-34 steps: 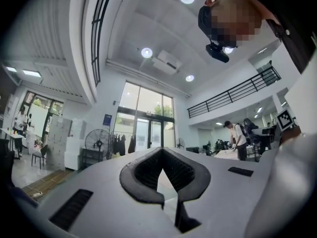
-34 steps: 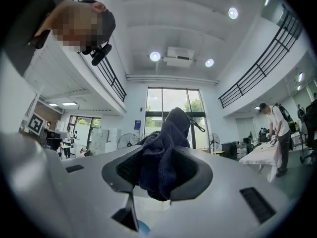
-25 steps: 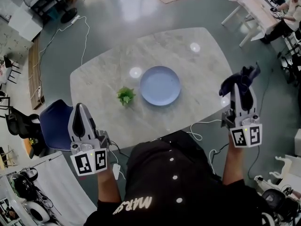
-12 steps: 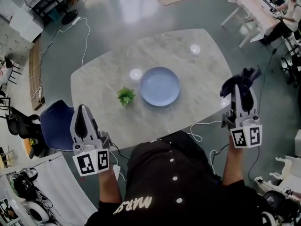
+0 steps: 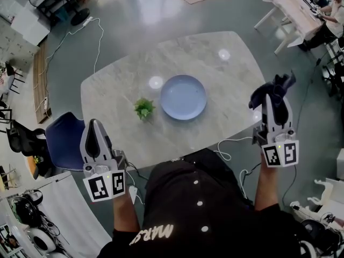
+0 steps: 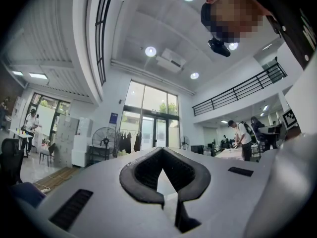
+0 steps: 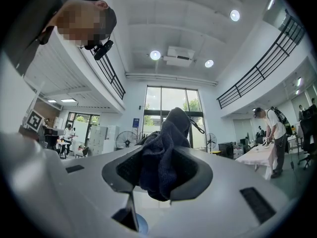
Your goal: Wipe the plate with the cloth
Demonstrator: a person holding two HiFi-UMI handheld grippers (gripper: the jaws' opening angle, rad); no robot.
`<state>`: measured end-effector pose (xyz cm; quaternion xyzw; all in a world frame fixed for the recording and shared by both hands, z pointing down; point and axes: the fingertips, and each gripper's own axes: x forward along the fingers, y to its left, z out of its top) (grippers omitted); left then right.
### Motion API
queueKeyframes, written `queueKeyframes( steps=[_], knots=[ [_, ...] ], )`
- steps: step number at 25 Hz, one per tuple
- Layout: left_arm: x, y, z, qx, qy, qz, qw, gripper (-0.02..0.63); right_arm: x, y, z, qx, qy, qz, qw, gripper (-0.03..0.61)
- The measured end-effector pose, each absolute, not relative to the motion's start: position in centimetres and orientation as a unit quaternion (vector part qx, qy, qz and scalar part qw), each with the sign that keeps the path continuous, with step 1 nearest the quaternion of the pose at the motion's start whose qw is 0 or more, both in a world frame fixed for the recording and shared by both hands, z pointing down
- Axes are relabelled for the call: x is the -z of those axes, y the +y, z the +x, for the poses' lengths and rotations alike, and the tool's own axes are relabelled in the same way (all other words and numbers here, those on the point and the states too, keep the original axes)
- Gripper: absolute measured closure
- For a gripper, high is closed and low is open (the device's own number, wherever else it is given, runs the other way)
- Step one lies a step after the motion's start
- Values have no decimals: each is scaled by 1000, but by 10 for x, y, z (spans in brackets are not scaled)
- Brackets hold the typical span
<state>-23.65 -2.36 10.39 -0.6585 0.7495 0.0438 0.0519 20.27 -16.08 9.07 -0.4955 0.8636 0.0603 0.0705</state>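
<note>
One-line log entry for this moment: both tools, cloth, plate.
left tool: shut, empty | right tool: shut on cloth, at right edge of table | plate: on table, beside plant | wipe: not yet begun

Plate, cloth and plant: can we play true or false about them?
The cloth is clamped in the right hand-held gripper. True.
The cloth lies on the plate. False: it is held apart from the plate, off to its right.
The left hand-held gripper is shut and holds nothing. True.
The plant stands on the plate. False: it stands on the table, left of the plate.
</note>
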Motion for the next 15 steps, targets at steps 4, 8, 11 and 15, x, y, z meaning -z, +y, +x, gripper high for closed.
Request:
queueKeyframes(
  steps=[4, 8, 11, 15],
  knots=[
    [-108, -16, -230, -47, 749, -659, 52, 597, -97, -155, 205, -59, 865, -494, 69, 439],
    [-104, -23, -236, -44, 750, -658, 51, 597, -93, -164, 196, -57, 866, -492, 68, 439],
    [-101, -28, -235, -43, 750, -658, 51, 597, -92, -169, 192, -58, 868, -489, 64, 439],
    [-108, -14, -228, -43, 751, -657, 53, 597, -100, -156, 197, -62, 869, -487, 62, 439]
  ],
)
